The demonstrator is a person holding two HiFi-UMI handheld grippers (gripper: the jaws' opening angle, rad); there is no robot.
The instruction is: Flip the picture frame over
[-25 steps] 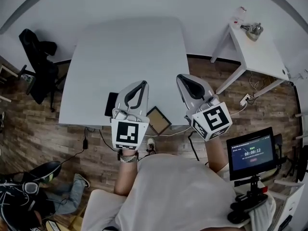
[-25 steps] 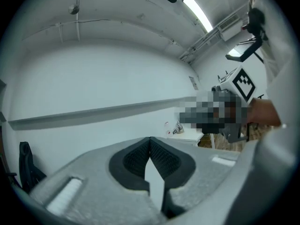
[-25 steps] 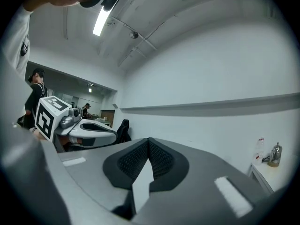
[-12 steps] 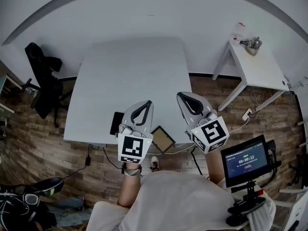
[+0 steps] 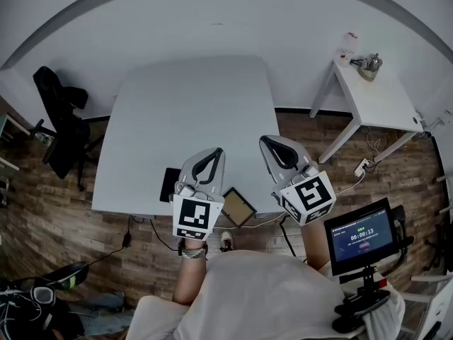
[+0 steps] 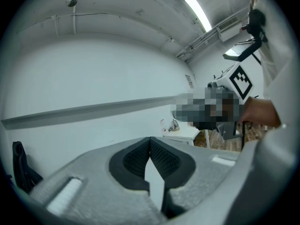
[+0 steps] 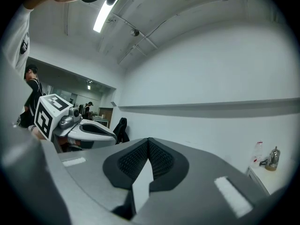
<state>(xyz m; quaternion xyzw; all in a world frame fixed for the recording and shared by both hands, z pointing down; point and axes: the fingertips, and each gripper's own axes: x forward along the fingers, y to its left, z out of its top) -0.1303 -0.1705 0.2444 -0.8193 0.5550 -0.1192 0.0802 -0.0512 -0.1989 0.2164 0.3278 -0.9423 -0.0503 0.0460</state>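
Note:
A small dark-rimmed picture frame (image 5: 237,206) lies flat at the front edge of the white table (image 5: 191,112), between my two grippers. My left gripper (image 5: 214,151) hovers just left of the frame, its jaws closed tip to tip with nothing between them (image 6: 150,138). On the frame's right, my right gripper (image 5: 267,140) is held level above the table's front right corner, jaws also meeting at the tip and empty (image 7: 149,139). Neither gripper touches the frame. Both gripper views look over the table toward the white wall, and the frame is hidden in them.
A flat black object (image 5: 170,184) lies on the table left of my left gripper. A small white side table (image 5: 375,94) with a bottle and a metal pot stands at right. A black chair (image 5: 60,119) stands at left, a timer screen (image 5: 361,236) at lower right.
The head view has shifted, so table and frame sit a little lower in the picture. Both grippers keep nearly the same place beside the frame, jaws unchanged.

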